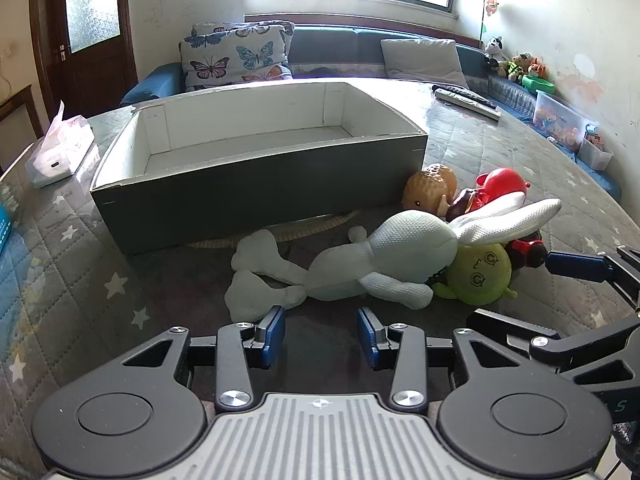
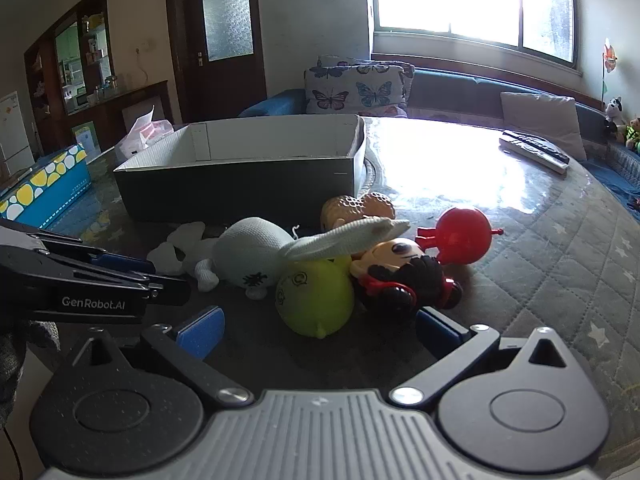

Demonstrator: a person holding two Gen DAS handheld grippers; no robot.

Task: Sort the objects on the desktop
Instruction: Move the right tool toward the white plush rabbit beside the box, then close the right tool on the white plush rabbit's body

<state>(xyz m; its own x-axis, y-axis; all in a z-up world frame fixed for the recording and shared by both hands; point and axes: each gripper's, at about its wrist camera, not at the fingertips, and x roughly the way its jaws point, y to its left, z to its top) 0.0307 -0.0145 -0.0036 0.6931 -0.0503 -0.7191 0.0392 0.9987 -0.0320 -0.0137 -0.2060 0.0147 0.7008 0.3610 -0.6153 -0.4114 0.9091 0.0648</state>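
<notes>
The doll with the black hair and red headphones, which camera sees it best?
The right wrist view. There the doll lies close in front of the open right tongs, with its face, black hair and red headphones showing. In the left wrist view the white bunny hides most of it; only a dark and red bit peeks out.

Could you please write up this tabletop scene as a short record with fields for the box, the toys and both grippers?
box: open box on the quilted table cover, nothing visible inside
toys: white plush rabbit, green ball toy, red round toy, brown toy, dark-haired doll, heaped beside the box
left gripper: open, short of the rabbit
right gripper: open, green toy at its mouth, pads not touching
</notes>
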